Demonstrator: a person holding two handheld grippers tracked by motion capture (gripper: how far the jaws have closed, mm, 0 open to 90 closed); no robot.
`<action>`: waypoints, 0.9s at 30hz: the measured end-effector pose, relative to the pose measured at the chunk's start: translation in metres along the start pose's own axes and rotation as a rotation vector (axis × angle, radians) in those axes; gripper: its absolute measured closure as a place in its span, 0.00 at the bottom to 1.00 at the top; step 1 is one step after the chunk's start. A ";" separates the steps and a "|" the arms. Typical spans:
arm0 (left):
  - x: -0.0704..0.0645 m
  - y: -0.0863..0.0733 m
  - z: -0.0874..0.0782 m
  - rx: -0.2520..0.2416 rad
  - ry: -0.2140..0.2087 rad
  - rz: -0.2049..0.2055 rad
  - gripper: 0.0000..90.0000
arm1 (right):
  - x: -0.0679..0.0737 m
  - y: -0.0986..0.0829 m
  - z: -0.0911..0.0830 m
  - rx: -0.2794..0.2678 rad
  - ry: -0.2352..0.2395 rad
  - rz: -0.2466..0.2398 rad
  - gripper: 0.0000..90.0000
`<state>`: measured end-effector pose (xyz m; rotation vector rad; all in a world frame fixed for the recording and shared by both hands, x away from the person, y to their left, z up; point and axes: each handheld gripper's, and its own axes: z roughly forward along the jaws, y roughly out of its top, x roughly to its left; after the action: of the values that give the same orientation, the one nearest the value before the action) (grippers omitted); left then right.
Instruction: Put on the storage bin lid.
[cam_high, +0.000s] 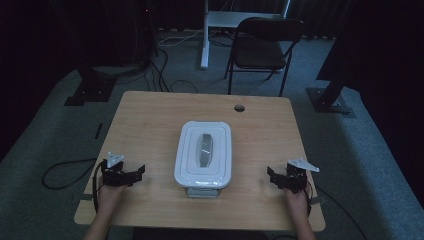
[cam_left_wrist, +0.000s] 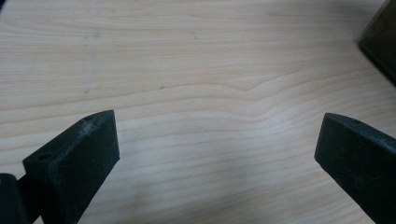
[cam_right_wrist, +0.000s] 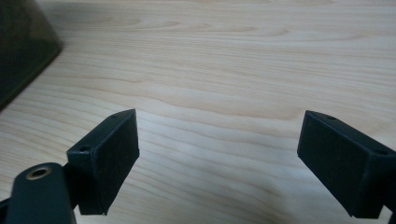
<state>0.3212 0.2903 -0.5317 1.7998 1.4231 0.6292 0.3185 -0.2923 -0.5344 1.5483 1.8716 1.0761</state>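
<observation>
- While you look down from the high view, your left gripper (cam_high: 136, 175) and right gripper (cam_high: 274, 177) rest low over the table (cam_high: 150, 115), one at each side of the white lidded container (cam_high: 204, 152), each well apart from it. The container sits mid-table, toward your edge, on what seems a small grey base (cam_high: 202, 192) at its near end. If you close in from one side alone, you likely shove the container across the smooth wood or tip it off that base.
- The lid carries a grey handle (cam_high: 205, 149) along its middle. Should you pinch the lid's rim instead, the gripper may slip off the glossy plastic, or the whole box may rise with the lid.
- From the left gripper view, your jaws stand wide apart with nothing between them, bare wood beneath. A dark edge (cam_left_wrist: 380, 42) shows at the upper right, probably the container's side, though I cannot tell for sure. Sweep toward it at this height and a jaw tip may knock the wall before you are lined up.
- From the right gripper view, your jaws are likewise spread and empty. A dark wall (cam_right_wrist: 21, 46) sits at the upper left. The same risk applies: a low, fast approach bumps it and skews the container.
- Dim light hides edges, so misjudged depth is likely.
</observation>
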 end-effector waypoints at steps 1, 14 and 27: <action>0.002 -0.001 -0.001 0.006 0.005 -0.005 0.00 | -0.003 -0.001 -0.002 -0.003 -0.007 0.006 0.14; 0.022 -0.012 -0.012 0.026 0.080 -0.052 0.00 | -0.028 -0.013 -0.018 0.012 -0.082 0.050 0.14; 0.034 -0.022 -0.022 0.058 0.117 -0.075 0.00 | -0.044 -0.029 -0.032 0.033 -0.109 0.094 0.14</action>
<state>0.3005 0.3311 -0.5381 1.7694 1.5943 0.6697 0.2879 -0.3449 -0.5449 1.6933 1.7676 0.9839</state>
